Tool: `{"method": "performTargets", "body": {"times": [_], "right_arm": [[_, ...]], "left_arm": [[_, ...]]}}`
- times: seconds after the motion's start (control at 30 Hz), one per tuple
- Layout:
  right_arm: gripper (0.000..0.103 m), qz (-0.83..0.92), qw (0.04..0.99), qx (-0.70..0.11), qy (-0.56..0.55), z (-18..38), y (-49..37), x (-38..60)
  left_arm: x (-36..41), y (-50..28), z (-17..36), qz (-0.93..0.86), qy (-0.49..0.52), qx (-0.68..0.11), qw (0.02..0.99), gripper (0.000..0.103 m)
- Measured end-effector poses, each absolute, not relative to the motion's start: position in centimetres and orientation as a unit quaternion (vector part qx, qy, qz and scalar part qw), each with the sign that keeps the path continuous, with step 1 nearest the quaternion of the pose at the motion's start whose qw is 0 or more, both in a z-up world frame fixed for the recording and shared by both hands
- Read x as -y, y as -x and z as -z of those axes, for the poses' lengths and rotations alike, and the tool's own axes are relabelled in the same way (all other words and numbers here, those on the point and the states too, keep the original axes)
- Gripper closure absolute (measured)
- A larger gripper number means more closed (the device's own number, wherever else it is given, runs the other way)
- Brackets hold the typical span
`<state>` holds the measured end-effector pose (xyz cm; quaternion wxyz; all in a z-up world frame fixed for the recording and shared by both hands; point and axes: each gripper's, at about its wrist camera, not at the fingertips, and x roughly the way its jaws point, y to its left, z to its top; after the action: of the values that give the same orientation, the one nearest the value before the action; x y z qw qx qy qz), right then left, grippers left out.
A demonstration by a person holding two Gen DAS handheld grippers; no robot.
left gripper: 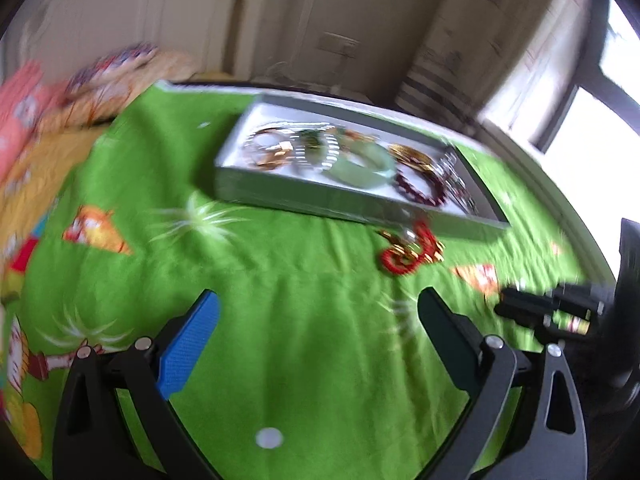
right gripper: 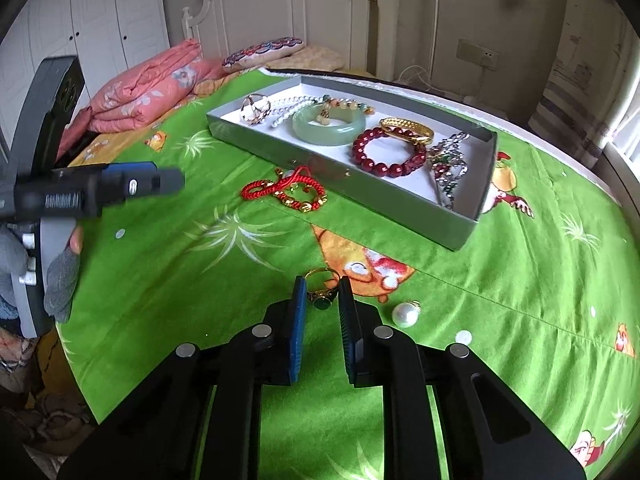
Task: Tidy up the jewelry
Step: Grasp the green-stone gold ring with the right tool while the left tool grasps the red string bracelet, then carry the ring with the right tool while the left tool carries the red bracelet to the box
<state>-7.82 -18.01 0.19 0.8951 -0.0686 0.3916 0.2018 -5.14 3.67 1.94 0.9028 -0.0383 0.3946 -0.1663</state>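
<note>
Green cloth (right gripper: pixel 168 280) gives plenty of open room, bounded by the tray (right gripper: pixel 280 152) ahead with its raised wall. Red bracelet (right gripper: pixel 288 194) lies just outside that wall. Left gripper (left gripper: pixel 318 320) hovers spread wide, empty. Right gripper (right gripper: pixel 322 288) has its pads drawn in on the ring (right gripper: pixel 320 292), apparently pinching the band. Best to lift straight up, keep the pinch firm, clear the wall, and avoid nudging the pearl (right gripper: pixel 405 314) just beside.
</note>
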Motion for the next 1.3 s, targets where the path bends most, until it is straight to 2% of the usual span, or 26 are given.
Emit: {"method": "performTargets", "body": {"times": [0.07,0.17,0.27,0.33,0.57,0.6,0.67,0.7,1.03,1.3], "right_arm": [[0.087,-0.202,0.897,-0.39,0.063,-0.3,7.9,18.4],[0.087,-0.203,0.898,-0.387,0.049,-0.5,8.0,19.1],[0.087,-0.204,0.899,-0.386,0.039,-0.4,8.2,19.6],[0.087,-0.207,0.898,-0.386,0.034,-0.4,8.4,19.8],[0.087,-0.212,0.899,-0.383,0.024,-0.5,8.4,19.9],[0.087,-0.212,0.898,-0.384,0.023,-0.5,8.4,20.0],[0.087,-0.212,0.899,-0.384,0.019,-0.4,8.4,20.1],[0.087,-0.212,0.899,-0.384,0.018,-0.4,8.4,20.2],[0.087,-0.21,0.9,-0.383,0.015,-0.4,8.5,20.2],[0.087,-0.209,0.9,-0.382,0.014,-0.4,8.5,20.3]], "left_arm": [[-1.6,5.8,-2.3,0.181,-0.011,-0.384,0.905,0.007],[1.3,6.1,-2.7,0.206,-0.061,-0.38,0.9,0.018],[3.6,5.4,-2.6,0.221,-0.095,-0.381,0.893,0.032],[4.3,4.3,-2.3,0.231,-0.096,-0.391,0.886,0.047],[5.3,2.2,-0.9,0.236,-0.098,-0.412,0.875,0.072],[5.4,2.2,-0.9,0.238,-0.102,-0.41,0.875,0.082],[5.5,2.2,-0.9,0.23,-0.107,-0.407,0.877,0.089],[5.4,2.2,-1.0,0.229,-0.104,-0.406,0.879,0.099],[4.2,3.1,-1.9,0.219,-0.077,-0.386,0.893,0.099],[4.7,4.6,-2.2,0.209,-0.095,-0.374,0.898,0.099]]}}
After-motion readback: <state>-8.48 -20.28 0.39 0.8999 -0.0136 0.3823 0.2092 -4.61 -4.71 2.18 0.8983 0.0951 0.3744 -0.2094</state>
